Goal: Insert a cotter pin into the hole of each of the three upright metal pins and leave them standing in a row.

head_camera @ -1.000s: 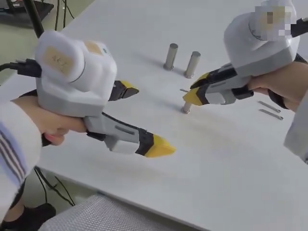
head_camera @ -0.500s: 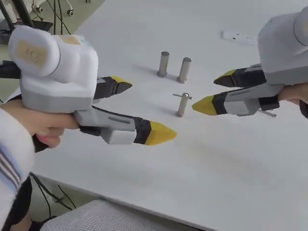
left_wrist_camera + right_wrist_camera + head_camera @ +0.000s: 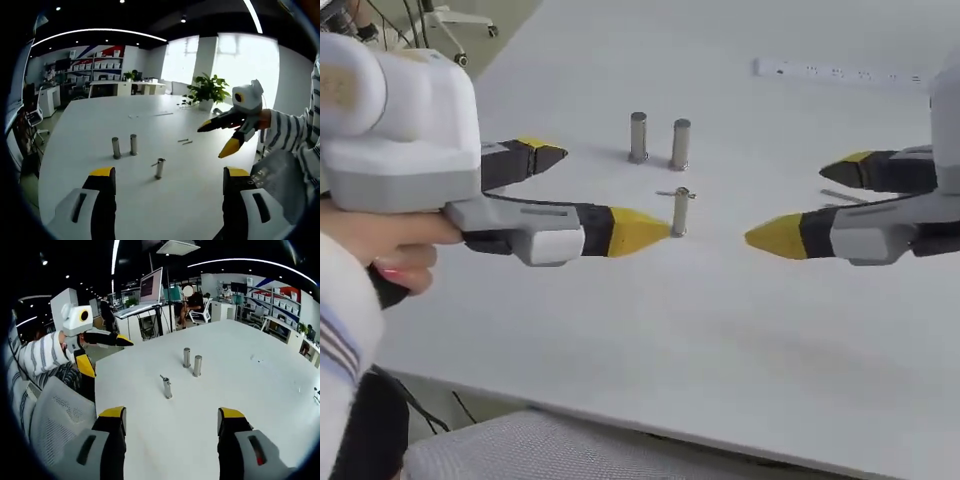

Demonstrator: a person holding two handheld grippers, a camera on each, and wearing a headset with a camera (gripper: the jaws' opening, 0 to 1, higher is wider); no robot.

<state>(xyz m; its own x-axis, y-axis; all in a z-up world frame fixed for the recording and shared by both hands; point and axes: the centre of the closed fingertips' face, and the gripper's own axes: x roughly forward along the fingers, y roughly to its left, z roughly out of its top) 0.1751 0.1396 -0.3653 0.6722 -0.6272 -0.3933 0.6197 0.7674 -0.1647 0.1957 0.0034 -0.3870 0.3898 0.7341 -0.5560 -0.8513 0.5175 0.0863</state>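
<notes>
Three upright metal pins stand on the white table [image 3: 620,330]. Two bare pins [image 3: 638,137] [image 3: 680,144] are side by side at the back. In front of them a third pin [image 3: 680,212] carries a cotter pin [image 3: 672,194] through its top. My left gripper [image 3: 614,192] is open to the left, its lower jaw tip just beside that pin. My right gripper [image 3: 787,203] is open and apart on the right. The left gripper view has the pinned one [image 3: 159,168] ahead of the jaws; the right gripper view has it [image 3: 167,388] too.
Two loose cotter pins [image 3: 183,141] lie on the table beyond the right gripper. A white power strip [image 3: 840,72] lies at the far edge. A grey mesh chair back [image 3: 550,450] sits below the near table edge. Office desks and shelves stand behind.
The right gripper has opened and drawn back to the right, leaving the cotter pin in the front pin. The left gripper's lower jaw now sits nearer that pin. The head camera has shifted.
</notes>
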